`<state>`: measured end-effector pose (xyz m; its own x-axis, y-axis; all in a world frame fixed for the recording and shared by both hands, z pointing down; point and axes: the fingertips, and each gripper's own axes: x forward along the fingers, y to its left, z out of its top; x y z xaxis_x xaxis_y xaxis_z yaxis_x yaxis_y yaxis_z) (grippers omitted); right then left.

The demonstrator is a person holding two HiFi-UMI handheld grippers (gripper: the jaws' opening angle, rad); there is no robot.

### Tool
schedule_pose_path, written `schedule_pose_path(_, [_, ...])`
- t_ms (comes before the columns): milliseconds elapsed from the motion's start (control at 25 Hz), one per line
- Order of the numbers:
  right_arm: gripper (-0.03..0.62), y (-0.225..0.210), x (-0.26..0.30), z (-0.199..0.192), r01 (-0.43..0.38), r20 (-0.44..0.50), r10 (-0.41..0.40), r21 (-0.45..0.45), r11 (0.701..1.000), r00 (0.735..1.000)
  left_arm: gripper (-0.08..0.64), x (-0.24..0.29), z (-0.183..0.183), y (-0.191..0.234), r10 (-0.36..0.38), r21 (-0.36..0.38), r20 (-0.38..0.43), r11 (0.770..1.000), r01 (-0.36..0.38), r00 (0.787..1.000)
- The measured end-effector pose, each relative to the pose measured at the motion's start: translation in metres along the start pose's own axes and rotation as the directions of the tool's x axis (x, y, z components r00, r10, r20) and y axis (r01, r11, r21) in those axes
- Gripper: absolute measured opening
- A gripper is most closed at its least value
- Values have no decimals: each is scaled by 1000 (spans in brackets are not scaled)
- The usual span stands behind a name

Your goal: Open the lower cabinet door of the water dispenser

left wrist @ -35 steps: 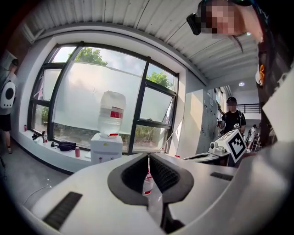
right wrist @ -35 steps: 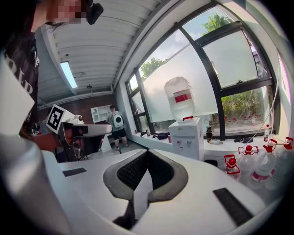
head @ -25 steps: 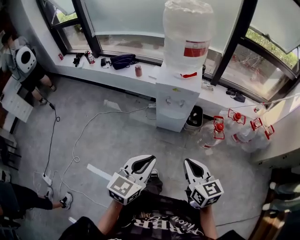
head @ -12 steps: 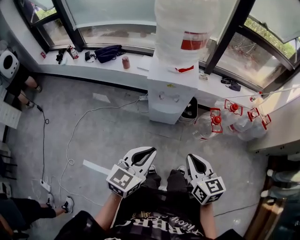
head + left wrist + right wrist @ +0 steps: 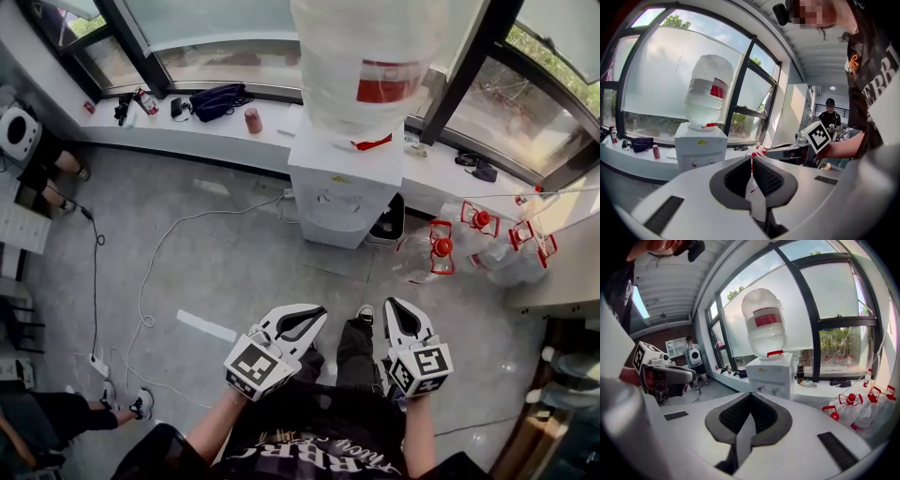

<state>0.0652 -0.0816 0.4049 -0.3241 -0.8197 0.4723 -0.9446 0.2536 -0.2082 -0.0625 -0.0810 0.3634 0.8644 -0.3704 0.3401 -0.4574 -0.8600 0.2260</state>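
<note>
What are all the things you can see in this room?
water dispenser: one, white, against the window sill
water bottle: one, clear with red label, on top of the dispenser
water jugs: at least three, clear with red handles, floor right of the dispenser
bag: one, black, on the sill
can: one, red, on the sill
cable: one, white, across the grey floor
left tool: one, white, shut, empty
right tool: one, white, shut, empty
</note>
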Motion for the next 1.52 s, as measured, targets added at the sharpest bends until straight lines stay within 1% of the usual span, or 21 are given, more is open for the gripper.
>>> schedule_pose_path(120, [11, -30, 23, 4, -20, -17, 19, -79, 997, 1000, 20, 29, 9, 6, 21, -5, -14, 1000, -21, 1000])
schedule_pose_path(200, [11, -53, 38, 2, -36, -27, 33, -112, 993, 999, 20, 50, 12, 12, 43, -9, -15, 999, -43, 999])
schedule_pose_path(360, [11, -106, 79, -18, -68, -71, 57, -172, 983, 996, 20, 102, 4, 30, 52, -33, -16, 998, -52, 999])
schedule_pose_path(440, [14, -134, 102, -29, -91, -98, 72, -197, 976, 993, 20, 134, -3, 39, 47, -13, -37, 999, -47, 998])
schedule_pose_path(560, [17, -169, 139, -52, -136, -126, 114, -184, 973, 986, 20, 180, -17, 49, 26, 65, -92, 998, -20, 995])
schedule_pose_path(640, [23, -188, 165, -69, -155, -139, 132, -167, 974, 981, 20, 210, -26, 59, 16, 98, -116, 995, -4, 993])
schedule_pose_path(840, [44, -225, 229, -124, -174, -202, 143, -141, 975, 969, 20, 271, -62, 79, -5, 111, -171, 994, 24, 985])
schedule_pose_path(960, [81, -239, 268, -155, -187, -227, 152, -143, 972, 962, 20, 294, -90, 93, 6, 95, -199, 995, 13, 980])
schedule_pose_path(1040, [105, -252, 292, -174, -180, -227, 149, -122, 976, 962, 20, 307, -110, 102, 13, 81, -215, 997, 4, 976])
schedule_pose_path(1160, [142, -269, 327, -204, -172, -227, 148, -90, 981, 963, 20, 325, -142, 120, 16, 88, -248, 996, 6, 969])
schedule_pose_path(1320, [188, -278, 371, -249, -208, -255, 175, -111, 972, 951, 20, 344, -178, 145, 32, 112, -275, 994, -1, 961])
schedule_pose_path(1520, [249, -294, 422, -288, -213, -257, 177, -118, 970, 950, 20, 366, -214, 168, 40, 118, -294, 993, -6, 955])
